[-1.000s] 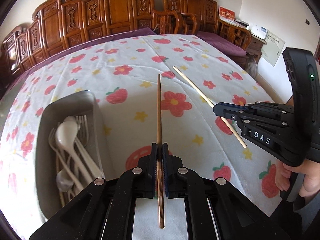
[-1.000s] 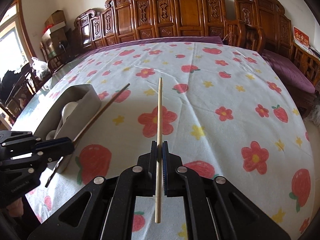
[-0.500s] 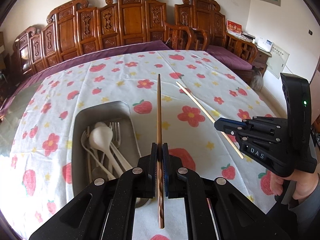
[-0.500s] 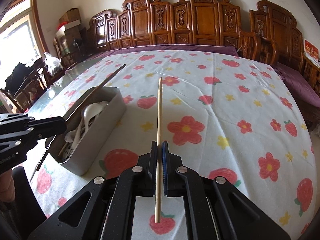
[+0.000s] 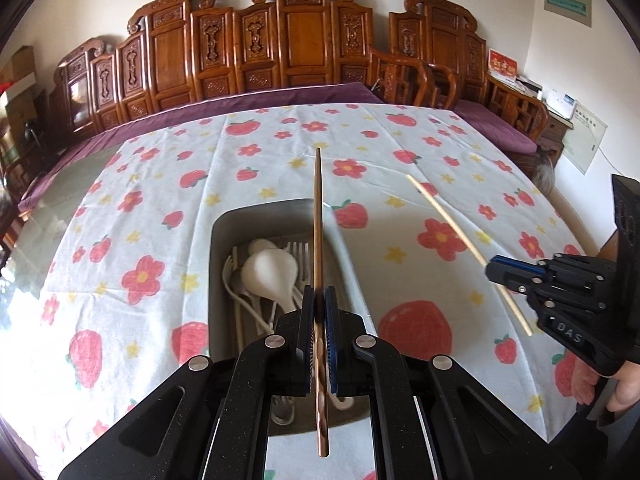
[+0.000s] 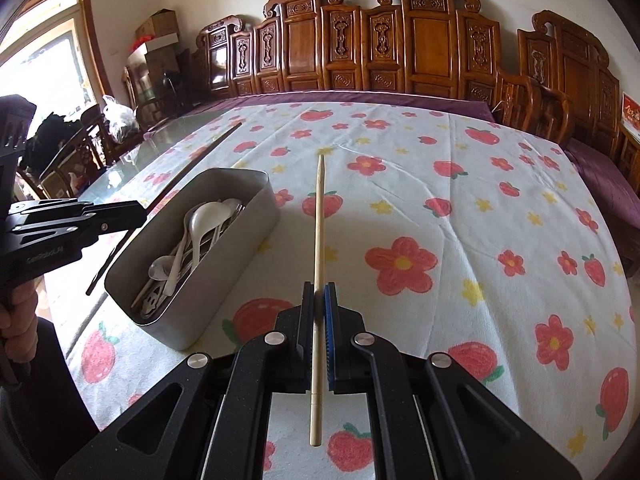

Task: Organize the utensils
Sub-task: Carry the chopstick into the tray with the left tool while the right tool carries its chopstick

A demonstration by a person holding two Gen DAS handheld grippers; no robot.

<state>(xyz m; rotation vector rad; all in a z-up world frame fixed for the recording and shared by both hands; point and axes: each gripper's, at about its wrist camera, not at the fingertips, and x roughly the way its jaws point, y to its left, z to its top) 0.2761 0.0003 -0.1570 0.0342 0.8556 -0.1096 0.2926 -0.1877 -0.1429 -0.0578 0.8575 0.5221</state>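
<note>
Counts: two tools, two chopsticks, one tin, one counter.

Two tools, left tool [image 5: 318, 312] and right tool [image 6: 319, 308], each clamped on one chopstick: one dark chopstick [image 5: 318, 216], one pale chopstick [image 6: 318, 232]. One grey metal tin [image 6: 240, 248] on one counter [image 6: 460, 208] under one flowered cloth [image 6: 400, 160]. Inside tin: at least two white spoons [image 5: 272, 272], one metal spoon [image 6: 160, 268], at least two forks [image 5: 298, 250]; rest too tangled to count.

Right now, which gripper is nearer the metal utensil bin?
Left. The left gripper holds its dark chopstick right above the metal bin. The right gripper holds the pale chopstick off to the bin's right, over the tablecloth.
</note>
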